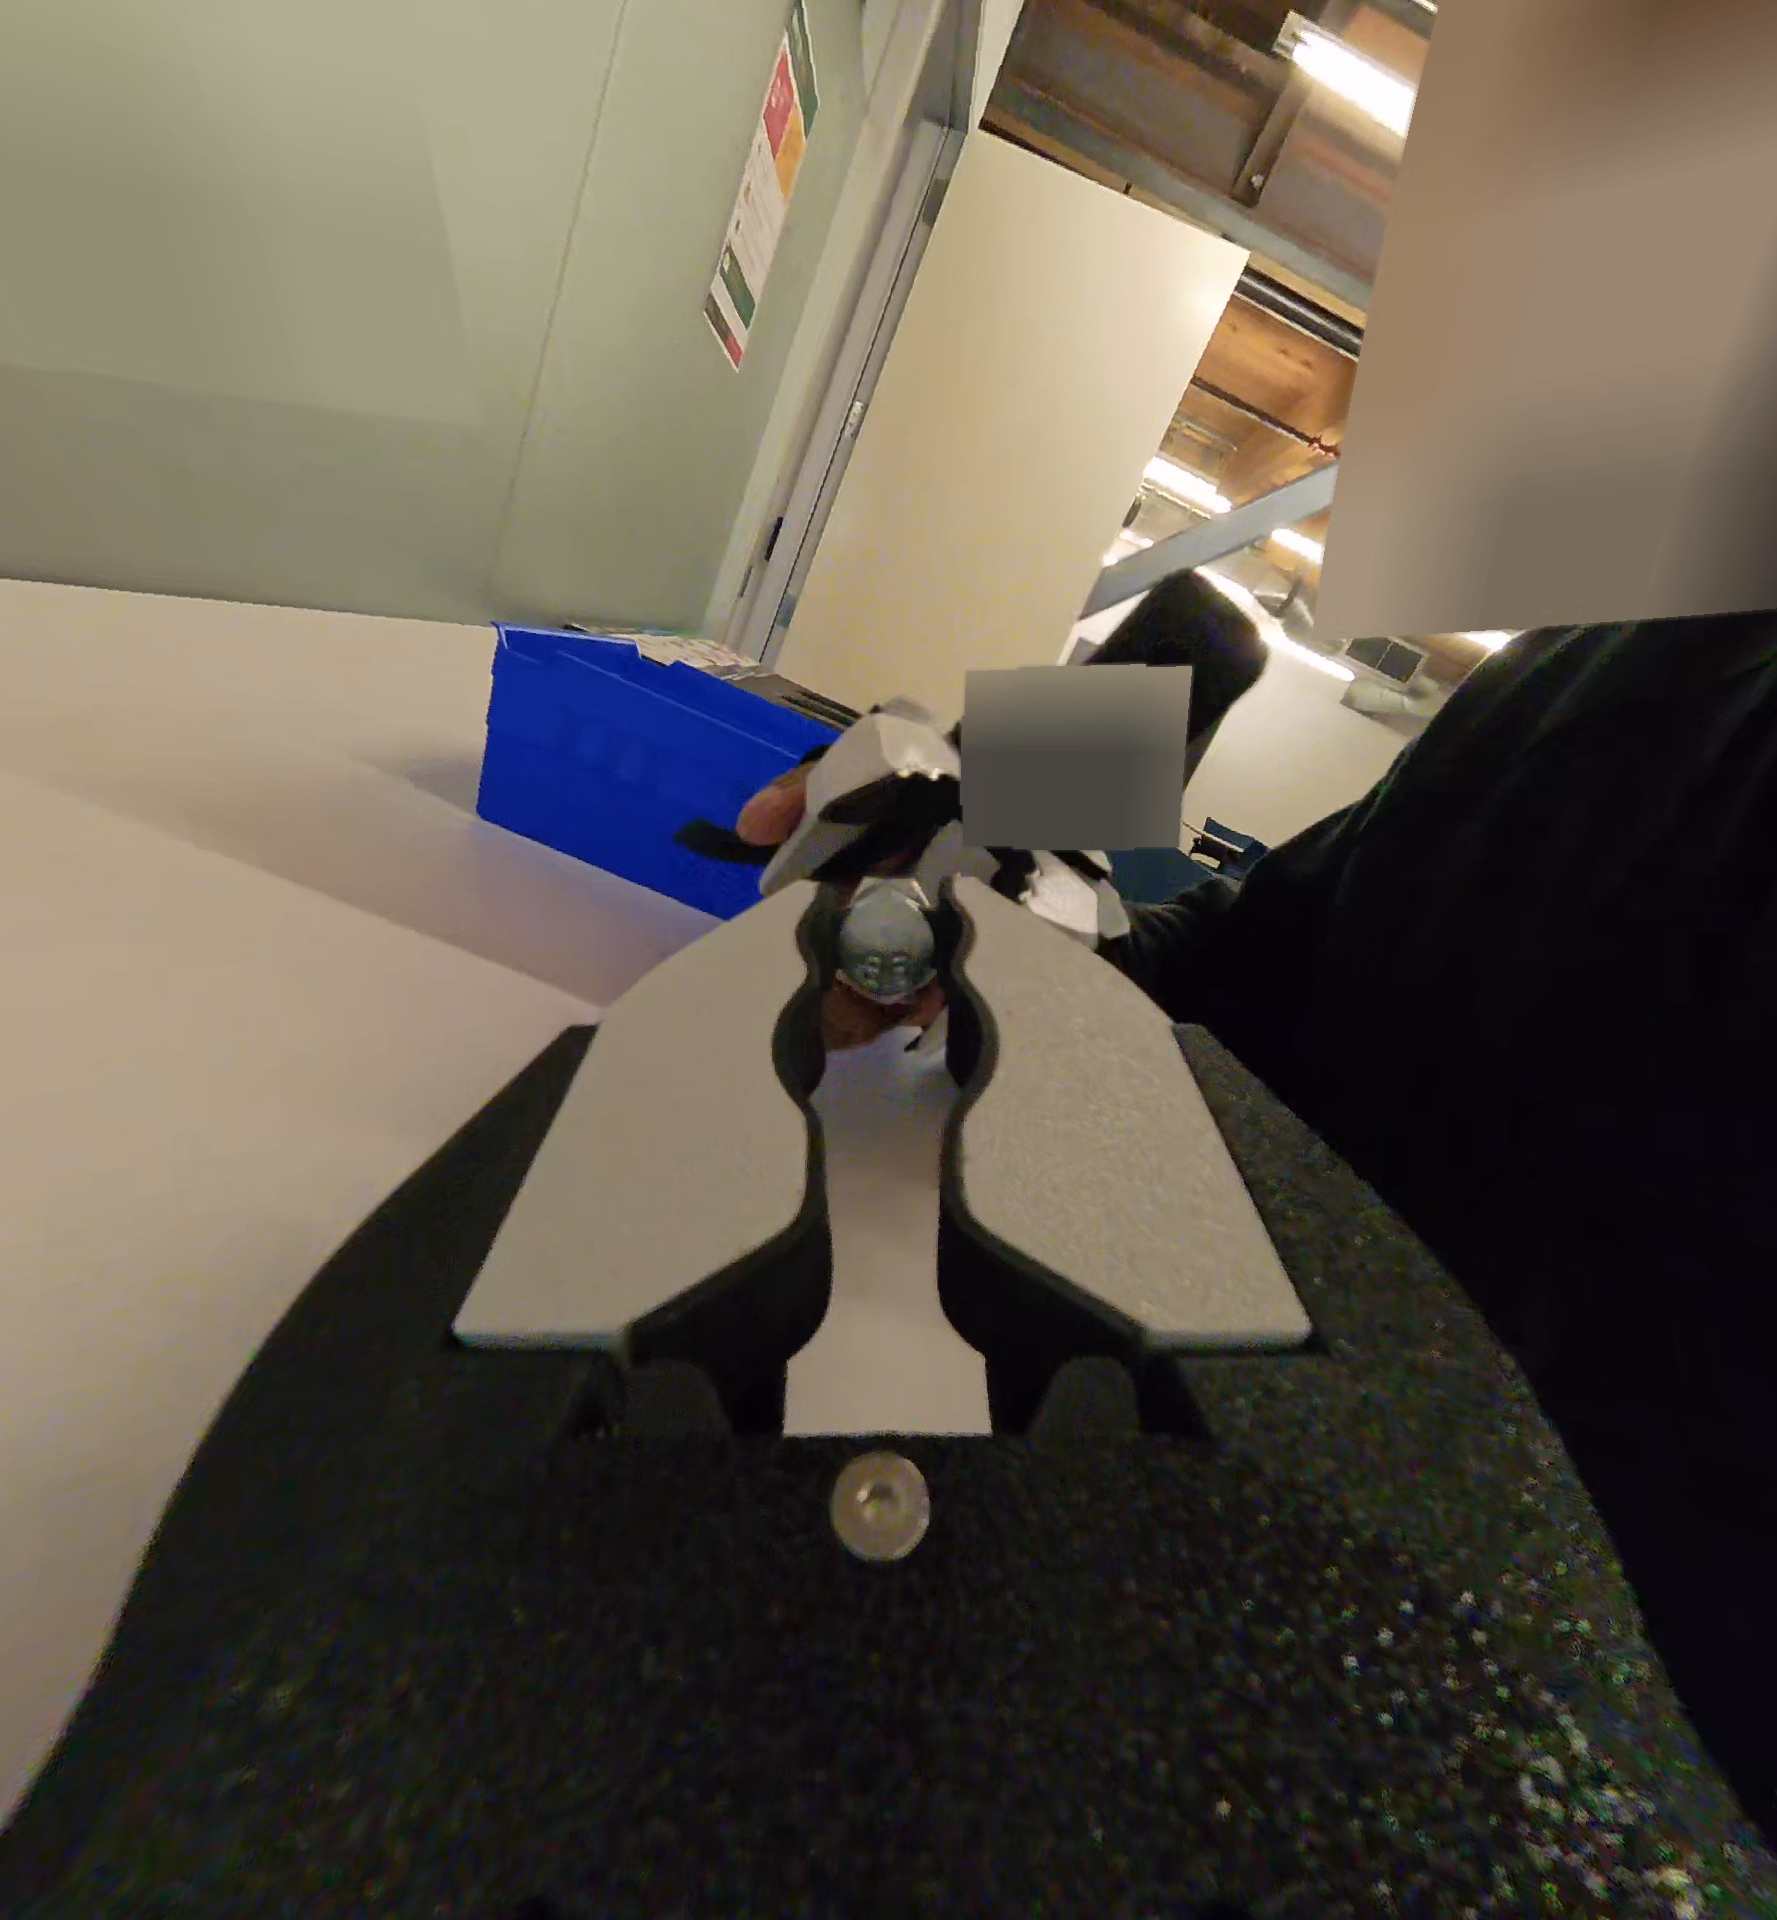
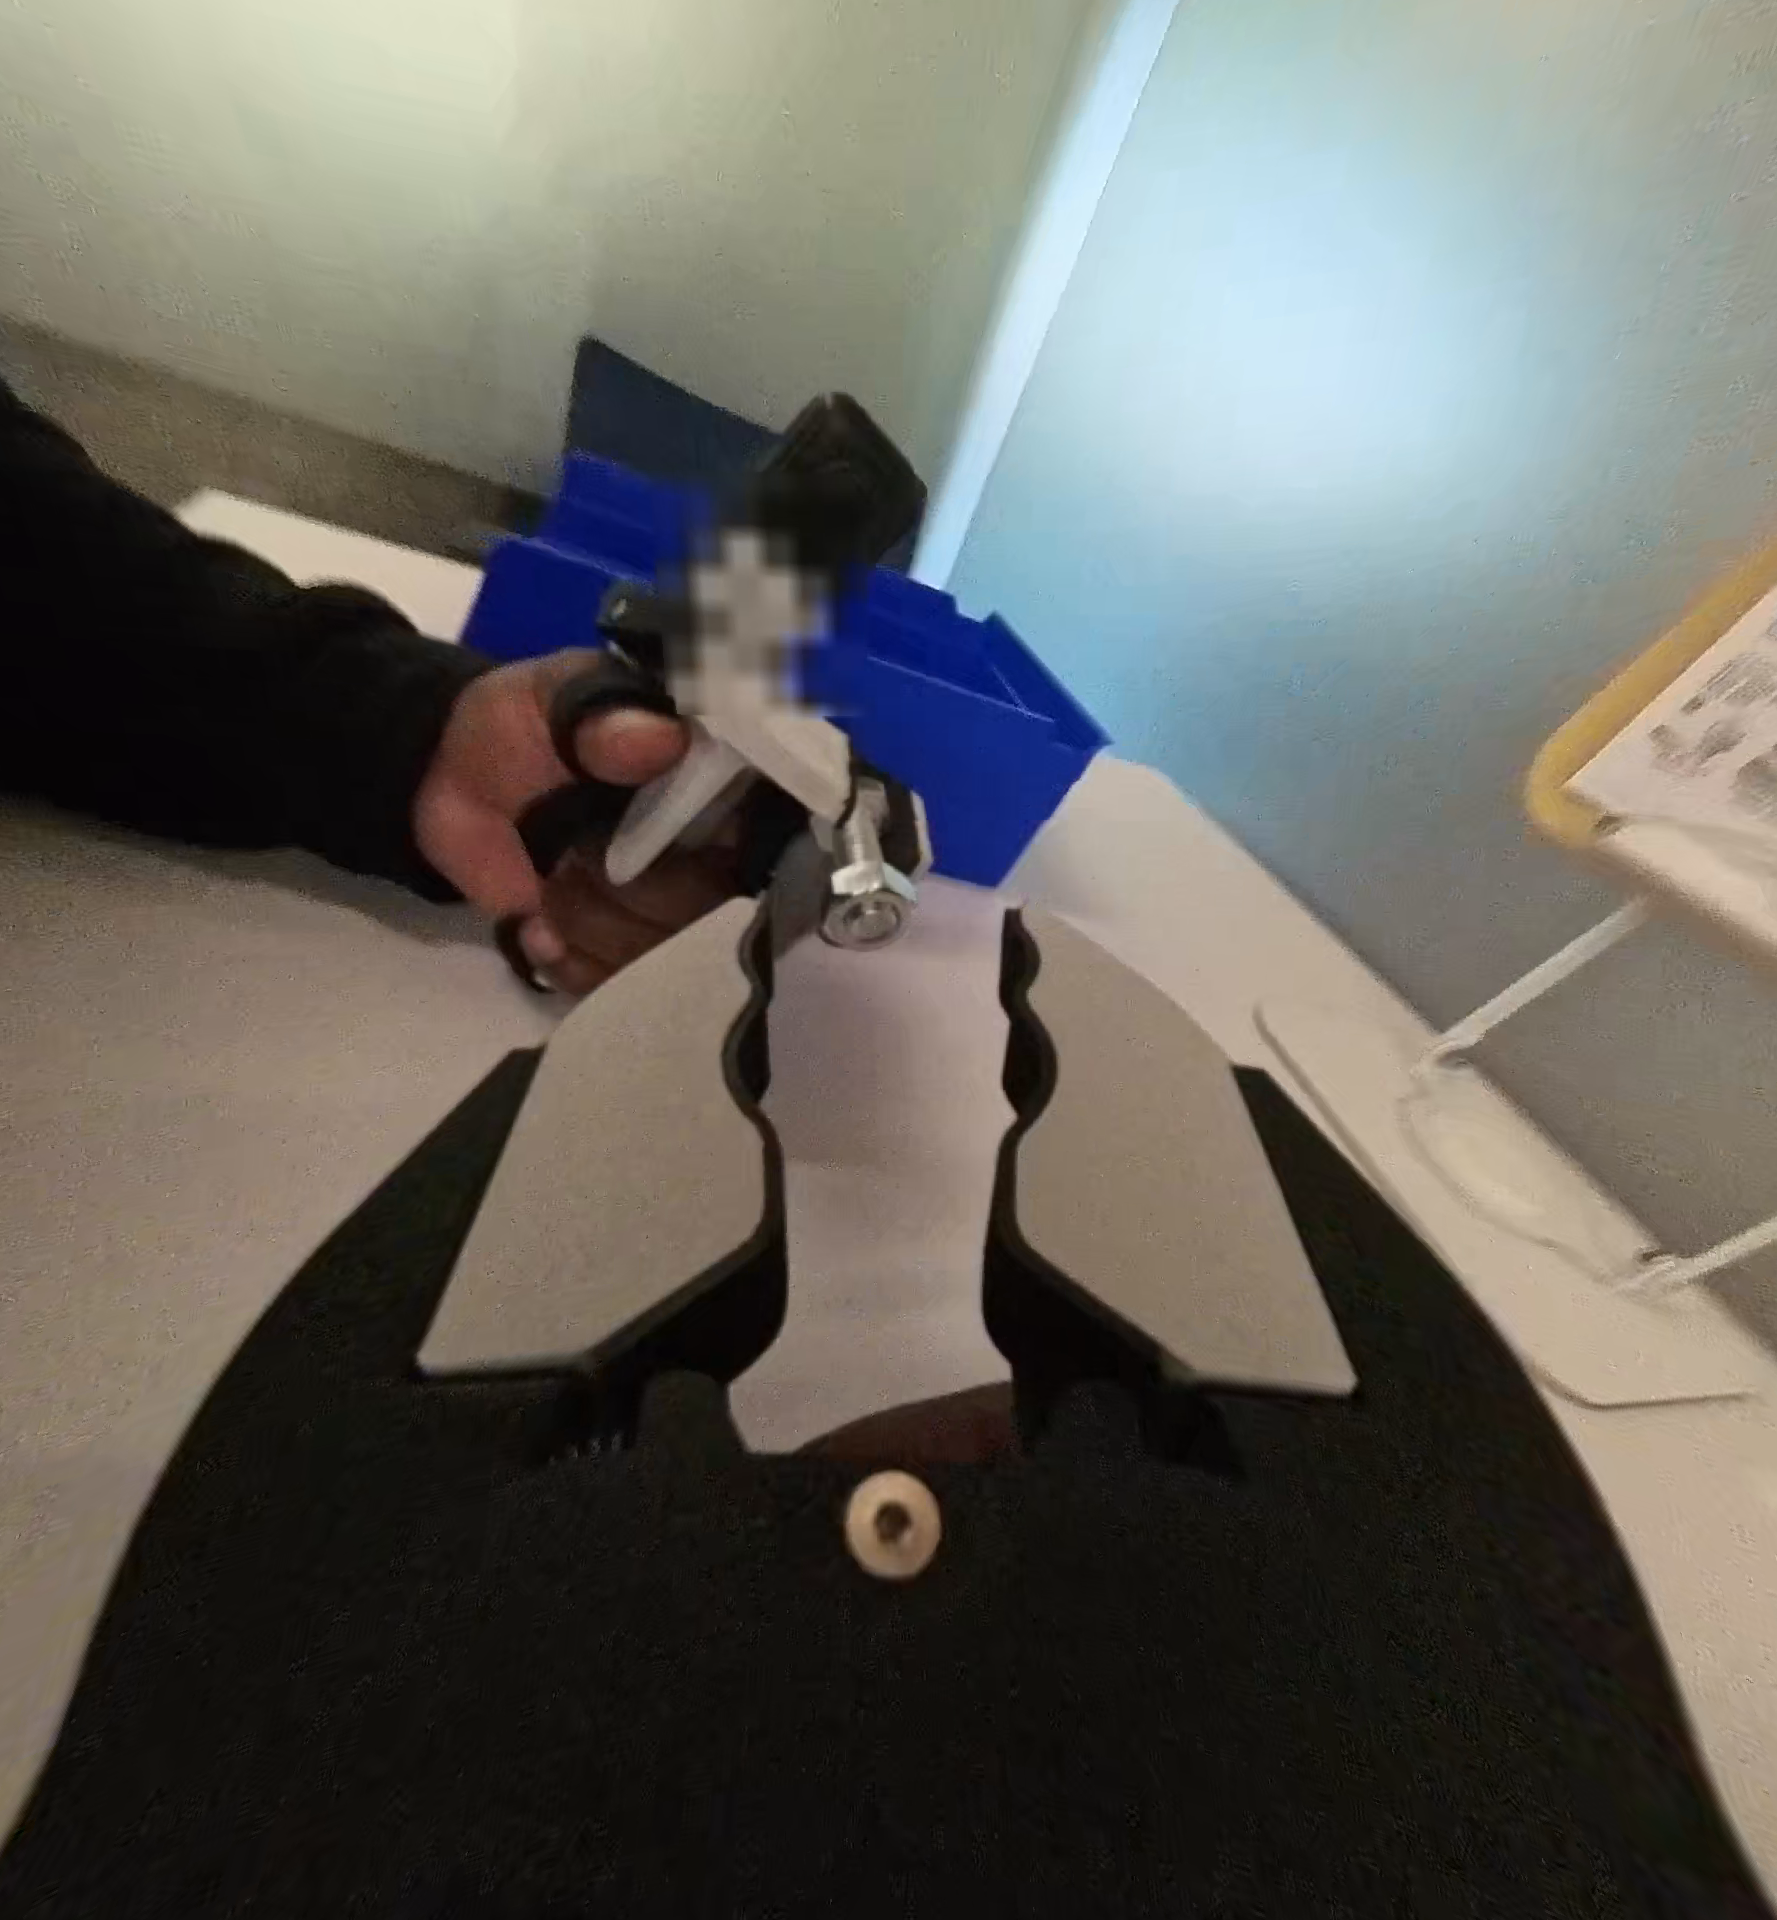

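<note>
My left gripper is shut on a silver bolt, whose rounded head shows between the pads. In the right wrist view the left gripper holds that bolt by its shaft, with a hex nut on the end that points at my right gripper. My right gripper is open. The nut stands just at its fingertips, close to the left finger, and the right pad is clear of it. The right gripper also shows in the left wrist view, just beyond the bolt.
A blue plastic bin stands on the white table behind both grippers; it also shows in the right wrist view. A person's hand in a black sleeve holds the left gripper. A white wire stand with a yellow-edged sheet is at the right.
</note>
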`<state>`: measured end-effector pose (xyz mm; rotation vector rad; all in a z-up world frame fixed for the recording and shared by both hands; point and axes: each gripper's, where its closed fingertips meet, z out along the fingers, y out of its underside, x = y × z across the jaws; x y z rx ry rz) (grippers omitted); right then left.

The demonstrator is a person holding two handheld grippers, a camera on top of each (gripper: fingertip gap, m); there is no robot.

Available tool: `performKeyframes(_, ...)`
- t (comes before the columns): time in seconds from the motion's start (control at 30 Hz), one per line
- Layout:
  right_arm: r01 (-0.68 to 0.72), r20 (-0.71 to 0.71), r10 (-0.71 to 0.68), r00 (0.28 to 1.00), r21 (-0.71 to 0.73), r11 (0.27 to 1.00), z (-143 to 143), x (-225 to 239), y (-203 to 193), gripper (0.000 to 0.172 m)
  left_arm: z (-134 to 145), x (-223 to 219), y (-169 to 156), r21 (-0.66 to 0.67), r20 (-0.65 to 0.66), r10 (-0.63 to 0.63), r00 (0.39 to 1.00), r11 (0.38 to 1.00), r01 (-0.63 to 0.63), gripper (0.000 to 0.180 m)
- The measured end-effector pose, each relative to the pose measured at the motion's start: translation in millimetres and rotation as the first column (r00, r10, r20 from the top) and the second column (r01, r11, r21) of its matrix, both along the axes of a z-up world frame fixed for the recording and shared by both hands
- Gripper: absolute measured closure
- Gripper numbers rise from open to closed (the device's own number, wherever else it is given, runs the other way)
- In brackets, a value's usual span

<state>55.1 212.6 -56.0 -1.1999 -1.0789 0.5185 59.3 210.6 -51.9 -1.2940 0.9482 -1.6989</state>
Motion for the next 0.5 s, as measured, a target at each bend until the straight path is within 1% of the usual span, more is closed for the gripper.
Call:
performKeyframes(0.07,0.041,0.085,-0.051,0.995,0.119,0.992,-6,-4,-2,0.13,-3,3,-5,0.014,-0.029,-0.023,0.999,1.0,0.024,0.163)
performKeyframes(0.1,0.055,0.118,-0.076,0.99,0.167,0.984,-9,-6,-2,0.133,-5,5,-8,0.018,-0.047,-0.038,0.998,0.999,0.039,0.163)
performKeyframes(0.13,0.059,0.144,-0.089,0.986,0.201,0.978,-11,-7,-3,0.142,-8,7,-10,0.02,-0.064,-0.052,0.997,0.998,0.053,0.163)
performKeyframes(0.17,0.055,0.161,-0.089,0.983,0.203,0.978,-14,-9,-4,0.152,-9,8,-12,0.021,-0.076,-0.057,0.995,0.998,0.059,0.163)
performKeyframes(0.2,0.051,0.158,-0.077,0.985,0.16,0.986,-15,-10,-4,0.152,-9,8,-12,0.021,-0.076,-0.054,0.996,0.998,0.056,0.163)
performKeyframes(0.23,0.032,0.133,-0.041,0.99,0.072,0.997,-15,-10,-5,0.152,-9,8,-11,0.015,-0.072,-0.055,0.996,0.998,0.057,0.163)
performKeyframes(0.27,-0.012,0.086,0.016,0.996,-0.05,0.999,-13,-11,-7,0.152,-8,7,-12,0.014,-0.065,-0.065,0.996,0.998,0.066,0.163)
performKeyframes(0.3,-0.076,0.019,0.081,0.997,-0.199,0.977,-12,-12,-10,0.153,-7,6,-14,0.021,-0.059,-0.075,0.995,0.997,0.076,0.163)
performKeyframes(0.33,-0.157,-0.069,0.141,0.988,-0.363,0.919,-10,-12,-13,0.153,-6,6,-16,0.034,-0.054,-0.082,0.995,0.996,0.084,0.163)
performKeyframes(0.37,-0.249,-0.172,0.185,0.967,-0.526,0.813,-8,-12,-15,0.153,-6,6,-18,0.048,-0.051,-0.09,0.995,0.995,0.092,0.163)
performKeyframes(0.4,-0.343,-0.281,0.205,0.938,-0.658,0.67,-6,-12,-18,0.153,-6,6,-20,0.062,-0.052,-0.095,0.994,0.993,0.098,0.163)
performKeyframes(0.43,-0.428,-0.382,0.2,0.902,-0.741,0.517,-5,-11,-19,0.152,-6,6,-21,0.075,-0.052,-0.094,0.994,0.992,0.098,0.163)
performKeyframes(0.47,-0.503,-0.47,0.186,0.863,-0.764,0.404,-2,-9,-19,0.154,-5,7,-21,0.085,-0.049,-0.09,0.995,0.992,0.094,0.163)
performKeyframes(0.5,-0.557,-0.534,0.171,0.828,-0.746,0.366,2,-7,-16,0.149,-5,7,-21,0.088,-0.047,-0.079,0.996,0.993,0.083,0.163)
